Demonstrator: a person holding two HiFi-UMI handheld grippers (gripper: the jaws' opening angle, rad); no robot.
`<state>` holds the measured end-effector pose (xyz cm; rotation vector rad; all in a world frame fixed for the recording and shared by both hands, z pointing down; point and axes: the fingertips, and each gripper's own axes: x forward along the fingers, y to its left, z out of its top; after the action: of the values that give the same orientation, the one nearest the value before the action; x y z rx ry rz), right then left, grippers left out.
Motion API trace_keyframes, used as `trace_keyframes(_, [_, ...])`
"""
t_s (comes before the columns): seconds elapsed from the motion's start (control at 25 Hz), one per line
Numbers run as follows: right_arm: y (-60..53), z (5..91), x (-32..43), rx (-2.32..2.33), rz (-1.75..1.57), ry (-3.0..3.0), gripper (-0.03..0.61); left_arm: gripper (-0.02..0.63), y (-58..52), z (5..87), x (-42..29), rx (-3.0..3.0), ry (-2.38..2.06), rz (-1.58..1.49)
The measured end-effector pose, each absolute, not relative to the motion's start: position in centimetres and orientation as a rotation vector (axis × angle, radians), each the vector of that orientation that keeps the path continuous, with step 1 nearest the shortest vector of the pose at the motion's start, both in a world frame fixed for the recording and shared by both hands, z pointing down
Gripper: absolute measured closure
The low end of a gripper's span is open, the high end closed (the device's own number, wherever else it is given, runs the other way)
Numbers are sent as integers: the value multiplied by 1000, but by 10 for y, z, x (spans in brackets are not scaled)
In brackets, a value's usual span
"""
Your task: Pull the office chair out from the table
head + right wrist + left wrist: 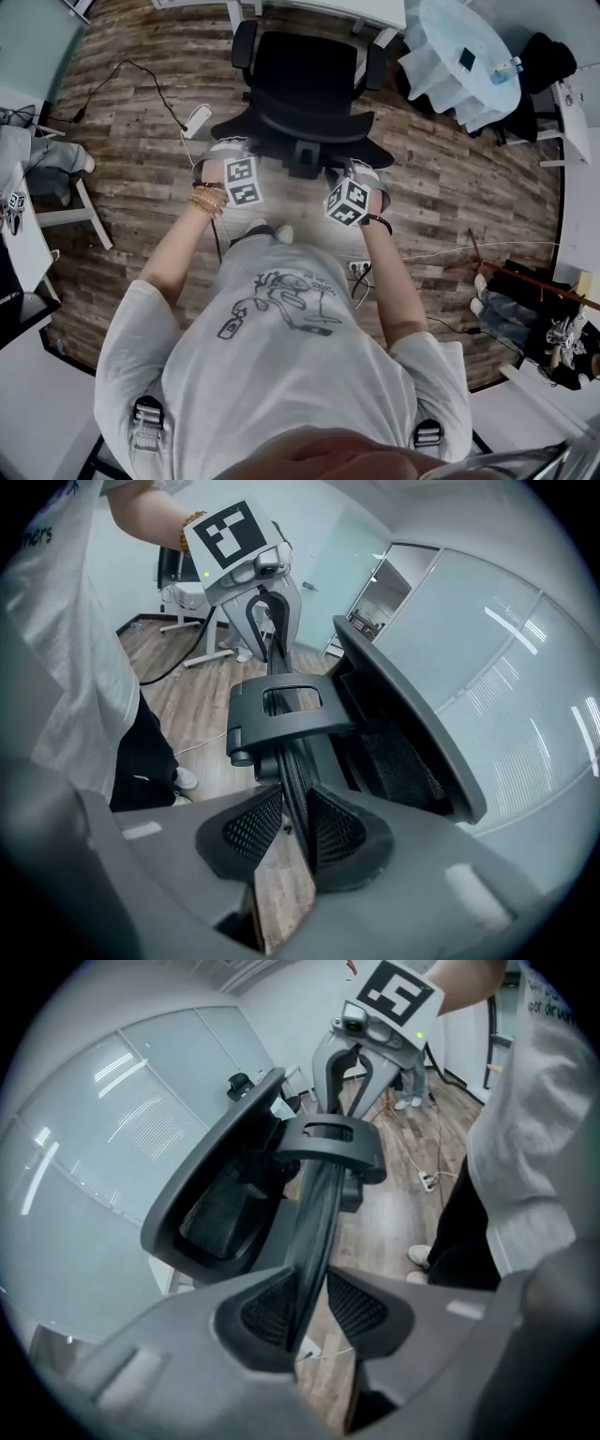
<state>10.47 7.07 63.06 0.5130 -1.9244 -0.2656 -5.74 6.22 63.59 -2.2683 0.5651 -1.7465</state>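
Between the jaws of your left gripper (314, 1304) the office chair (323, 1194) shows a smooth, matt black plastic rim. Just past that rim, the back panel (211, 1218) is open-weave black mesh cloth. The gripper's pads (267, 1312) are black with a fine cross-hatched, rough-looking face, set in smooth grey plastic with a dull sheen. Your right gripper (292, 829) has the same finish. Across from it, the marker cube (230, 534) is matt white with flat black print. Below both grippers the floor (141, 141) looks like grained, matt wood planks. To the right gripper's right, the wall panels (525, 696) are glossy frosted glass streaked with reflected light. Your shirt (281, 356) is soft pale cloth.
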Motion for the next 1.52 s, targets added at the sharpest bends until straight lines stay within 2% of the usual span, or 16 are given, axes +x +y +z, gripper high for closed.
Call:
trace_keyframes(0.64, [110,630,80,552,-215,-1898,480,511,96,633,-82,-2292,485,-1715])
trace_keyframes(1.52, [221,628,60,513,-164,-1916,482,512,198,631,-100,-2366,333,-1663])
